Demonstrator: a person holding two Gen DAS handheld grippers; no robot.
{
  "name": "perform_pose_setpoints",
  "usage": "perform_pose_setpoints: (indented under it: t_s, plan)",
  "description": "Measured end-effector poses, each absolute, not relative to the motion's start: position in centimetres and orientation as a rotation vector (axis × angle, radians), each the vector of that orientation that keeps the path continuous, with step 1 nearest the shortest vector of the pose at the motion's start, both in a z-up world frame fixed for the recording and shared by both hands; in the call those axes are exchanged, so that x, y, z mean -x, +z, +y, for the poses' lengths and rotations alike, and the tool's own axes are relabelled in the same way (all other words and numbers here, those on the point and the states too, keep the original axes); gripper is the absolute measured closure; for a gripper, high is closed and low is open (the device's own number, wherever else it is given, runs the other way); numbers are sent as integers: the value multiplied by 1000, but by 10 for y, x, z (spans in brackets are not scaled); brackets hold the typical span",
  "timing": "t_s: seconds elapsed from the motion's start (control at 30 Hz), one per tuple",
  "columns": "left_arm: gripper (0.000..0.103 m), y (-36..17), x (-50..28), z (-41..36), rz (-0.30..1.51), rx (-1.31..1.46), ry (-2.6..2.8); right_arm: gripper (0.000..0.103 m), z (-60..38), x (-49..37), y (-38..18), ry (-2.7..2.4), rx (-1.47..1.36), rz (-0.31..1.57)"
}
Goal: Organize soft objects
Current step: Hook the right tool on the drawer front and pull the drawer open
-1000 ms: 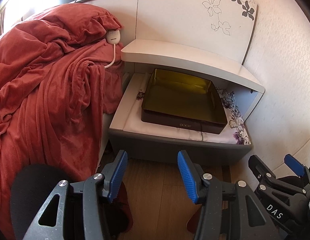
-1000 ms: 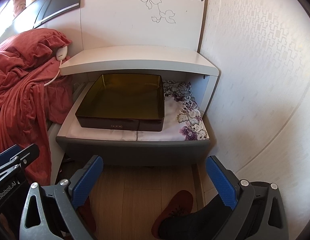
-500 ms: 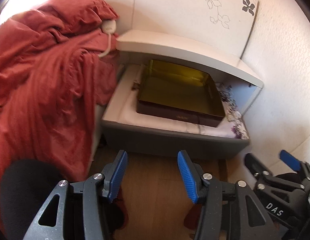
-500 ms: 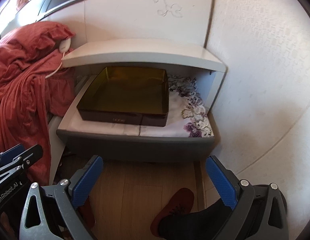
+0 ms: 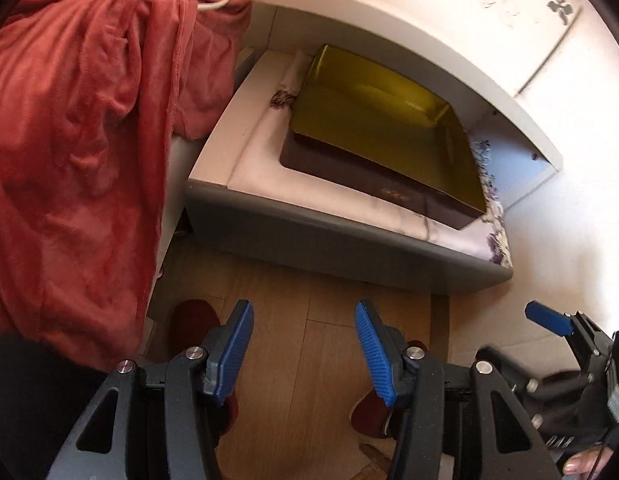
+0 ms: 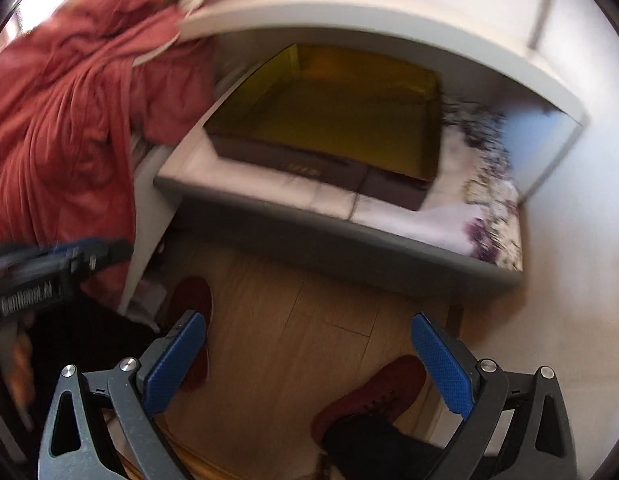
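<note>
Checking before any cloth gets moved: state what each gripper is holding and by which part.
Nothing is held. The left gripper and the right gripper both stand open over bare wooden floor, nothing between the pads; the red blanket lies untouched.

1. The blanket (image 5: 81, 128), filling the left of the frame, is a plain rust red.
2. The tray (image 5: 385, 136), at centre, is olive-gold inside with a dark brown outer wall.
3. The cloth (image 6: 485, 208) under the tray, at right of centre, is white with purple and dark flower print.
4. The nightstand (image 5: 333, 236) has a grey front edge and an off-white top shelf.
5. The floor (image 5: 309, 320), lower centre, is light wood-brown.
6. The slippers (image 6: 373, 392), at the bottom, are dark red.
7. The left gripper (image 5: 303, 348) and the right gripper (image 6: 309, 360) have ribbed blue pads on dark grey arms.
8. The wall panel (image 5: 549, 4), upper right, is cream with grey flower outlines.
</note>
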State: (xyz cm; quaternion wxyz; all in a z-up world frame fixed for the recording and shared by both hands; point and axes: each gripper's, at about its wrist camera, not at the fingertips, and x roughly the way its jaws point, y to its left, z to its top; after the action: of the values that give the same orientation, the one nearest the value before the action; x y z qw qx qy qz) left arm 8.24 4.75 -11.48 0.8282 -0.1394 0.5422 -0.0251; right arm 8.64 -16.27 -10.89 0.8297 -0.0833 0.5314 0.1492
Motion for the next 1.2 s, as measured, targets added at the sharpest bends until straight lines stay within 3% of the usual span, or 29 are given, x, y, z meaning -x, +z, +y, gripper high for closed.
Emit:
perform_pose_setpoints:
  t_s: [0.47, 1.2]
  plan:
    - [49, -180, -158, 66, 1278, 437, 28, 0, -107, -116, -215, 287, 1010, 1112]
    - [49, -213, -177, 86, 1271, 569, 137, 0, -100, -130, -253, 229, 1168, 1108]
